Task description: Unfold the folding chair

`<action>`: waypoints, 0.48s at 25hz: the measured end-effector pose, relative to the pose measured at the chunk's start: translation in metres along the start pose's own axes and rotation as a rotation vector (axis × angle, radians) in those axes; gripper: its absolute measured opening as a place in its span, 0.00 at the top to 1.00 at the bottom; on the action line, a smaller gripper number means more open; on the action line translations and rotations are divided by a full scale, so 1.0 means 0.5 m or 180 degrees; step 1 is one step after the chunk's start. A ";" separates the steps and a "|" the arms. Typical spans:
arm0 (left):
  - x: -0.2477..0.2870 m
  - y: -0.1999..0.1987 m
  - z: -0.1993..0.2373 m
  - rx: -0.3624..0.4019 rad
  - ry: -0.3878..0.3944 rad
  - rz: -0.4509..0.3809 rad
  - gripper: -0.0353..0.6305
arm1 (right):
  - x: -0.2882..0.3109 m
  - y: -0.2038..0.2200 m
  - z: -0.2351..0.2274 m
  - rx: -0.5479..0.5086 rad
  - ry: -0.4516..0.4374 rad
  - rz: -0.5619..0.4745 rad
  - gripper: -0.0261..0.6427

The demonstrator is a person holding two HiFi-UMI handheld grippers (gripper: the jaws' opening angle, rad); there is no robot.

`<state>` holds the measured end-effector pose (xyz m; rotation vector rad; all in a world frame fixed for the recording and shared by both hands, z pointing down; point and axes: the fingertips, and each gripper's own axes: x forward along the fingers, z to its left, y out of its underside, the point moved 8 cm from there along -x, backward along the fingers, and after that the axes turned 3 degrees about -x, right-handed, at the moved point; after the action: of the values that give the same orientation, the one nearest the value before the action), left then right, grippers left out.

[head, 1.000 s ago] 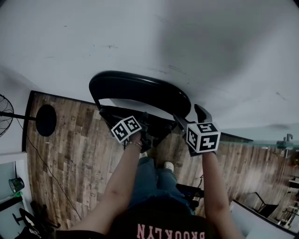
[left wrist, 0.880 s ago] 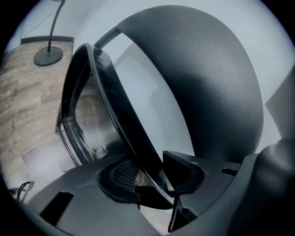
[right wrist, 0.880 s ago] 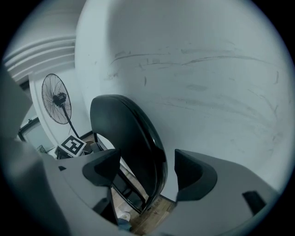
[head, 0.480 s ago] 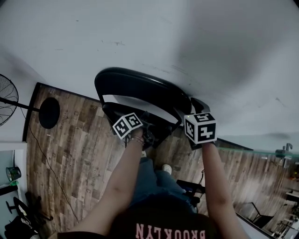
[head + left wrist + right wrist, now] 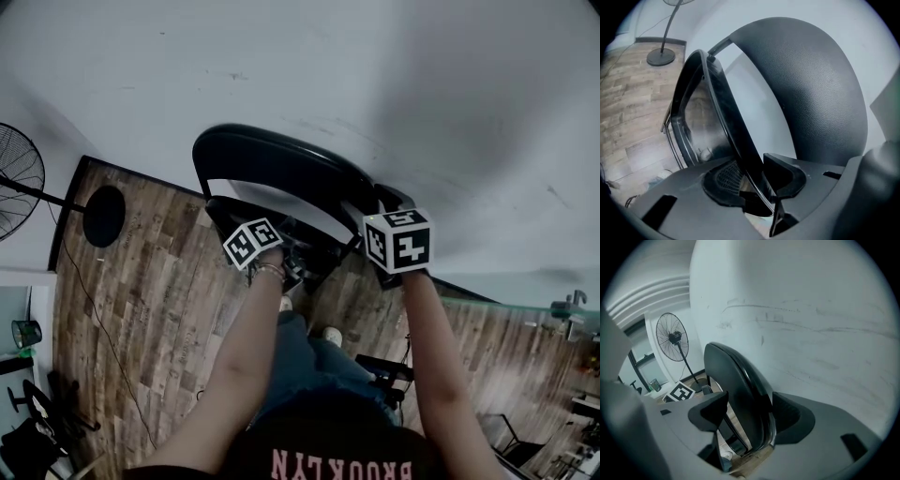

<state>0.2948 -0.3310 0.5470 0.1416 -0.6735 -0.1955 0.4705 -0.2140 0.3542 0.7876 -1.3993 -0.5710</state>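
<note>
Black folding chair in left claw; right claw closing on it.

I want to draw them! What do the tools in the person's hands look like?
The left tool and right tool are grey plastic with dark, wedge-shaped jaws. Their cubes, left and right, are white with black square markers. A thin bracelet circles the left wrist.

A black pedestal fan stands on the wood-plank floor against the white wall. A thin cable runs from near its base, and a green cup stands well apart.
</note>
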 end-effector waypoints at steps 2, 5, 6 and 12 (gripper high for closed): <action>-0.007 0.004 0.002 0.0005 -0.0010 -0.0011 0.76 | -0.006 -0.005 0.002 -0.0046 -0.0065 -0.0008 0.52; -0.017 0.009 0.006 0.0002 -0.0008 -0.0034 0.76 | -0.010 -0.010 0.006 -0.0155 -0.0140 0.0028 0.52; -0.020 0.010 0.008 0.0001 -0.0005 -0.0045 0.76 | -0.012 -0.011 0.008 -0.0202 -0.0171 0.0046 0.52; -0.037 0.020 0.015 0.0003 -0.0014 -0.0084 0.75 | -0.025 -0.020 0.024 -0.0529 -0.0327 0.0053 0.57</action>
<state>0.2776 -0.3176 0.5435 0.1510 -0.6763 -0.2210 0.4582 -0.2127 0.3385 0.6203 -1.4303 -0.7134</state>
